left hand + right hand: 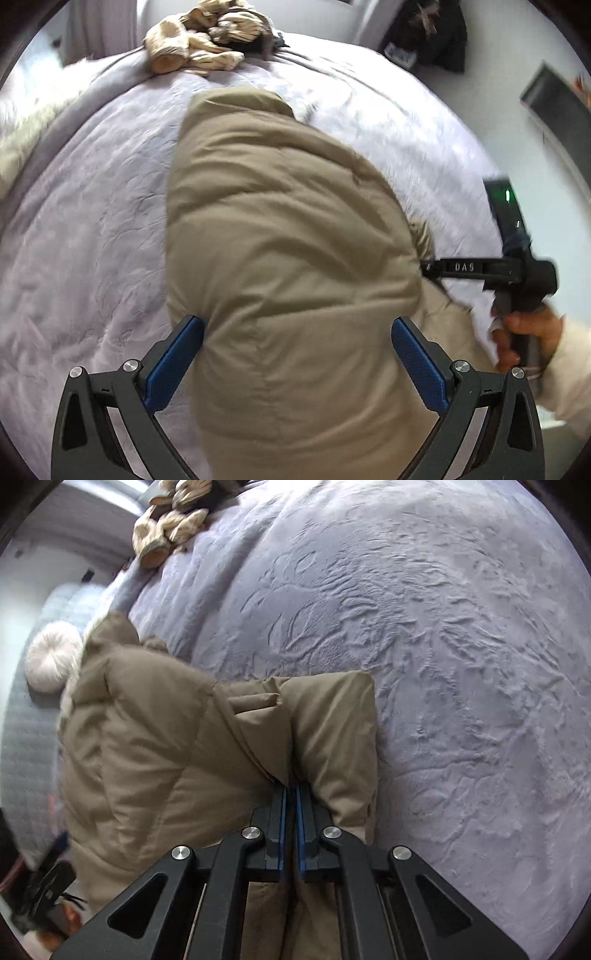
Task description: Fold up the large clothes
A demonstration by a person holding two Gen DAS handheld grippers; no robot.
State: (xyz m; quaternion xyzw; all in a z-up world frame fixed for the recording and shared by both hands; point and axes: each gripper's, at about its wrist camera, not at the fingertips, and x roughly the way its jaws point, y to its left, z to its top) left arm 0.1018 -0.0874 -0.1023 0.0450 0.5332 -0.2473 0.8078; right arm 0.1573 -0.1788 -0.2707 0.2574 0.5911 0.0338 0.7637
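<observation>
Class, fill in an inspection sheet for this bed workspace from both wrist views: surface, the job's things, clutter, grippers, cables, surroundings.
Surface: lilac bedspread, wrinkled all over.
Job's things: tan puffer jacket lying on the bedspread, partly folded; one puffy section is bunched at the right gripper.
Clutter: striped beige garment heaped at the far edge of the bed; round white cushion beside the bed.
Grippers: left gripper open, jaws straddling the jacket, pads not clearly pressing it; right gripper shut on a pinch of jacket fabric, held by a hand.
Cables: nothing seen.
Surroundings: pale wall, dark clothing hanging by it.
</observation>
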